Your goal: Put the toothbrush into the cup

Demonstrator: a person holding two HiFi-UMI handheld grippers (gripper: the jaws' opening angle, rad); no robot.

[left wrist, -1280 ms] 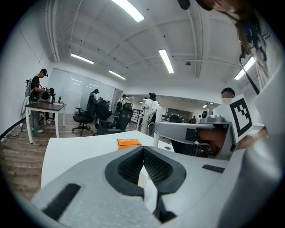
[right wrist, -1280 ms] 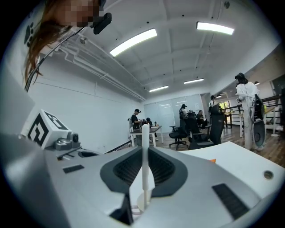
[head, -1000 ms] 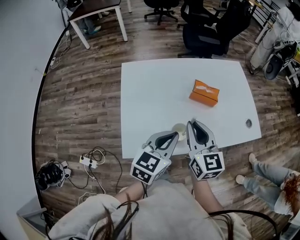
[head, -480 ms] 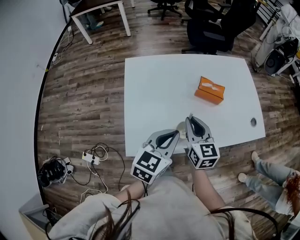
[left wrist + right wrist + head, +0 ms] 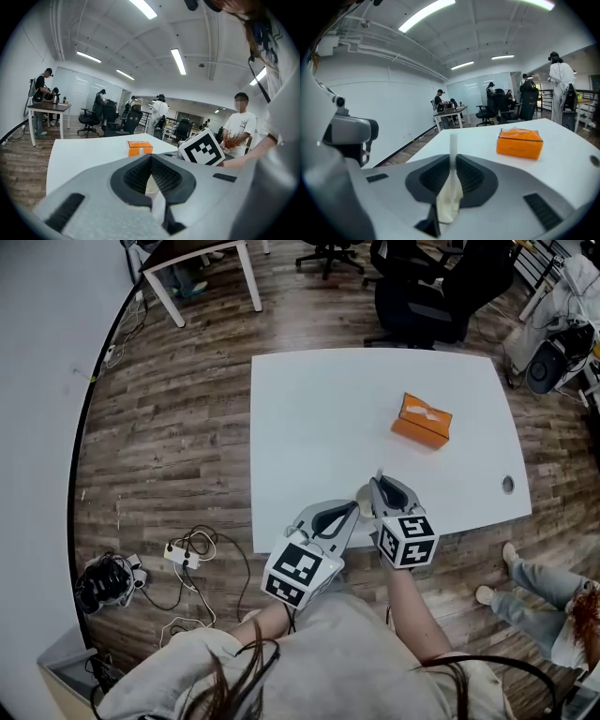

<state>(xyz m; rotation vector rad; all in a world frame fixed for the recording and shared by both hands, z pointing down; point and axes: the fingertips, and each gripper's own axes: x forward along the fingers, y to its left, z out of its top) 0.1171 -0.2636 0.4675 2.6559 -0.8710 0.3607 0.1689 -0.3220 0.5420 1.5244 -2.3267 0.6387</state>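
up close, a pale grey sleeve (image 5: 337, 652) leads out to the two tools, each carrying a cube of black-and-white square markers, the only print that can be made out. the left tool (image 5: 351, 512) is smooth grey plastic with dark ribbed pads, and its jaws are closed on the wall of a small off-white cup (image 5: 362, 495). the cup stands at the near edge of the white surface (image 5: 309, 418). in the left gripper view the cup's pale rim shows through the dark opening between the pads.

just beside it, the right tool (image 5: 379, 484) is clamped on the toothbrush (image 5: 452, 154), which stands upright. the toothbrush has a thin, translucent white stem rising from a cream, thicker part pinched between the jaws. it stands touching or just off the cup's right side, and whether its lower end is inside cannot be told.

compared with a second ago, the right tool's cube (image 5: 406, 540) sits higher in the head view and closer to the cup. the left tool has kept its place.

further out on the smooth matt surface lies an orange rectangular tissue box (image 5: 422, 421) with white tissue showing at its top slot. off to the right there is a small round grey insert (image 5: 507, 484). beyond the surface are wood-grain floor planks, black office chairs (image 5: 412, 306), and people standing by a far desk (image 5: 451, 112).
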